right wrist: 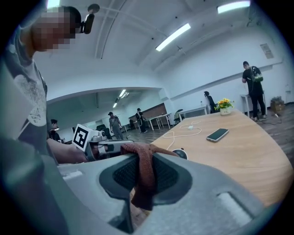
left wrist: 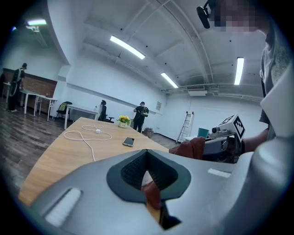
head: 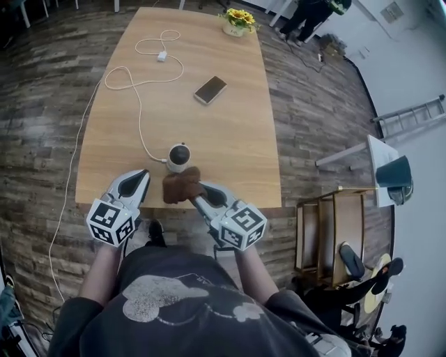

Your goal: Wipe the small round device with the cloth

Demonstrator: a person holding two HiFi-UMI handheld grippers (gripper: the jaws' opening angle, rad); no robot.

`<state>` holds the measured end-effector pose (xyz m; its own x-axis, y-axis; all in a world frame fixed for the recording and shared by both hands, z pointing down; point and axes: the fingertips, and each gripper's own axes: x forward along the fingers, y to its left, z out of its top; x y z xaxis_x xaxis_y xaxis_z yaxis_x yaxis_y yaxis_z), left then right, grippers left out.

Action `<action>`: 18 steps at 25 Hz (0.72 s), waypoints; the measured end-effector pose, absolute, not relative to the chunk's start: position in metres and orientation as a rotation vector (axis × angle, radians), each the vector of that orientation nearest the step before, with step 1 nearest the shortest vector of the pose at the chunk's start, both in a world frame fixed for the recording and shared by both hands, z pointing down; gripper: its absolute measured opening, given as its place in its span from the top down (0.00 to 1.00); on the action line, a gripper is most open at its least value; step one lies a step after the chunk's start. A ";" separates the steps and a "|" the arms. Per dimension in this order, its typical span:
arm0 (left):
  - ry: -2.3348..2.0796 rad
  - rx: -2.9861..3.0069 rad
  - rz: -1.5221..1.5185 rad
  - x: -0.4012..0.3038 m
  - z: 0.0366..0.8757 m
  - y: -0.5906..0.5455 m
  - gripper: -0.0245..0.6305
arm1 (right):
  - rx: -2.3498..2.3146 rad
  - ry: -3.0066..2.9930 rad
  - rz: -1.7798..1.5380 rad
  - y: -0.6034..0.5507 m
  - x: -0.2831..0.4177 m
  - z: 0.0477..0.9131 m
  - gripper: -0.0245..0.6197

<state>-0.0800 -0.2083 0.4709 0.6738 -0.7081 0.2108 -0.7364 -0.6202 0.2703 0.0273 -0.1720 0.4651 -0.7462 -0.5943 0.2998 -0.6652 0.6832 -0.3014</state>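
Note:
The small round device (head: 179, 156), white with a dark top, stands near the table's front edge with a white cable plugged into its left side; it also shows in the right gripper view (right wrist: 180, 153). My right gripper (head: 191, 192) (right wrist: 144, 183) is shut on a brown cloth (head: 181, 187) (right wrist: 143, 172), which hangs just in front of the device, between it and me. The left gripper (head: 143, 174) (left wrist: 149, 183) rests left of the cloth, jaws together, apart from the cloth (left wrist: 190, 148). A brownish sliver shows in its slit; what it is stays unclear.
A phone (head: 210, 89) lies mid-table. The white cable (head: 139, 84) loops to an adapter (head: 162, 56). A flower pot (head: 238, 21) sits at the far end, with a person (head: 306, 17) beyond. A wooden shelf unit (head: 334, 230) stands right of the table, a ladder (head: 411, 115) farther right.

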 end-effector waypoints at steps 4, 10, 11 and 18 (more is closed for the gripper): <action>-1.156 2.542 0.120 -0.060 0.468 -0.174 0.94 | 1.025 -2.743 0.590 -0.141 0.049 0.458 0.88; -1.138 2.562 0.117 -0.019 0.464 -0.109 0.94 | 1.044 -2.737 0.600 -0.082 0.092 0.465 0.88; -1.144 2.564 0.113 -0.015 0.463 -0.099 0.94 | 1.042 -2.741 0.598 -0.072 0.097 0.465 0.88; -1.200 2.568 0.076 0.012 0.451 -0.027 0.94 | 1.015 -2.762 0.563 0.002 0.128 0.462 0.88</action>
